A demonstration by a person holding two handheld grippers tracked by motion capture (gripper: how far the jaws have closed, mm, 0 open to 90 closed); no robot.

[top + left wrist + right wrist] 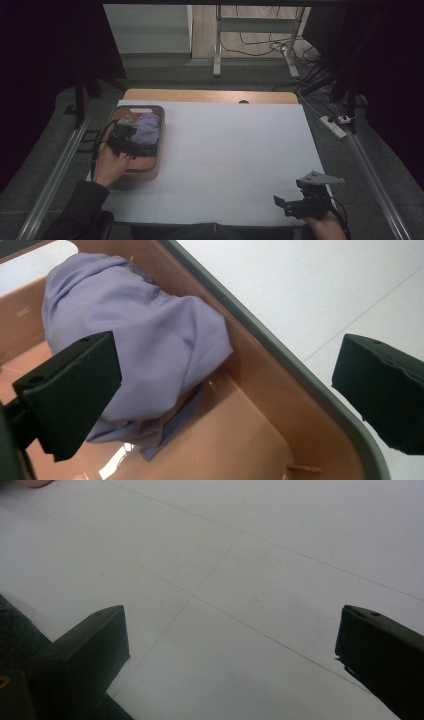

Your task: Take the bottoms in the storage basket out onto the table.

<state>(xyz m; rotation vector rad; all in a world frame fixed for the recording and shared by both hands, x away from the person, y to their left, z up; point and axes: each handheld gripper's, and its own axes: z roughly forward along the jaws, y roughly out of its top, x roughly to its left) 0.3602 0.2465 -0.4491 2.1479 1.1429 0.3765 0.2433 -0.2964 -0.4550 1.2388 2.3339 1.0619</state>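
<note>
With its fingers spread wide and empty over the purple cloth (140, 340) in the pink basket (260, 430), the left gripper (225, 385) would probably do best to drop lower and pinch a thick fold, while the right gripper (230, 645) hangs equally spread above the table (280, 530).

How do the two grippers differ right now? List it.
The left gripper is over the pink tub, jaws either side of the purple cloth; the right gripper sits at the white table's near edge with nothing between its jaws. Both are open.

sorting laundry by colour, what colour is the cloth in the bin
Light purple, lavender. The cloth shows best in the left gripper view.
</note>
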